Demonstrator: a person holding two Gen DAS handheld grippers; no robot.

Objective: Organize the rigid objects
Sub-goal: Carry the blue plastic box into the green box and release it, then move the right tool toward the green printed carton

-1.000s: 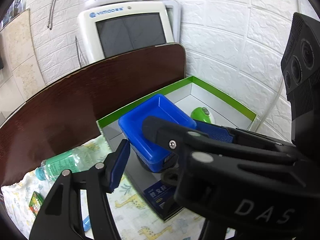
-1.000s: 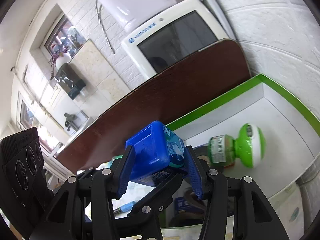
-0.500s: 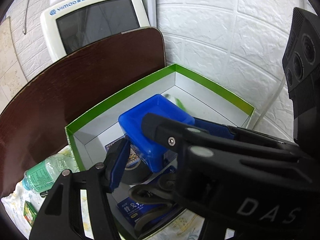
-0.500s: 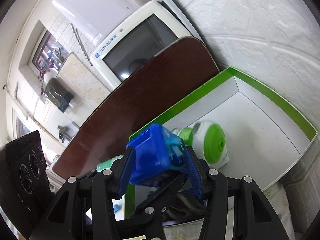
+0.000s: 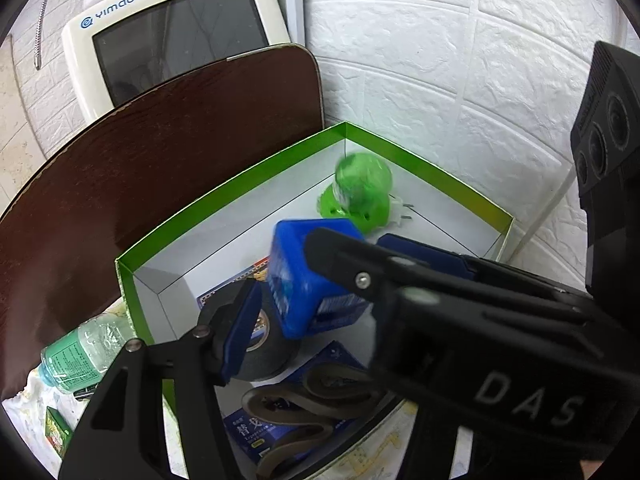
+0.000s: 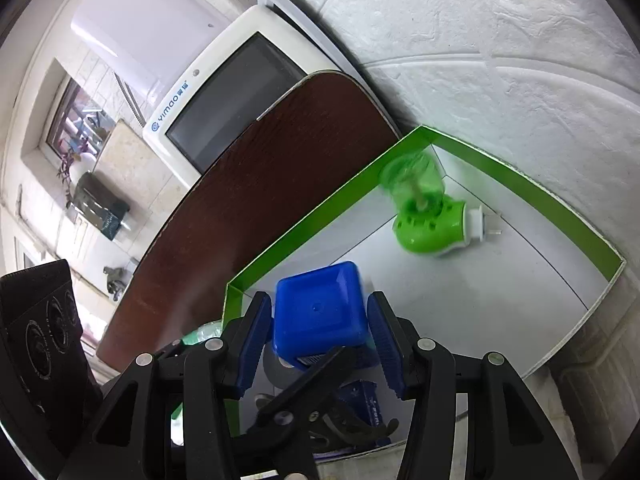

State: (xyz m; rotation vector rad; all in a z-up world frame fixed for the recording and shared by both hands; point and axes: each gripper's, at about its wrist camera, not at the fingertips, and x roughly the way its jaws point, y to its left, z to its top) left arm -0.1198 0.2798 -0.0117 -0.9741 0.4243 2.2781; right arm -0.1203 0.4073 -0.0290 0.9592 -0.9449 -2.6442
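You have the blue plastic box [image 6: 320, 314] tilted and blurred over the green-rimmed white carton [image 5: 472, 196]; in that carton the green plug-in device [image 6: 430, 224] lies on its side near the far corner, prongs toward the right wall; a black tape roll [image 5: 268, 354], a dark coiled strap [image 5: 316, 400] and a blue printed packet [image 5: 256, 430] crowd the near end.

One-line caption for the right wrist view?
Right gripper holds a blue box over the green-rimmed tray, near a green plug-in.

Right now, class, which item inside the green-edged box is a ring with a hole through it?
The black tape roll, lying flat under the blue container; the green plug-in device is solid.
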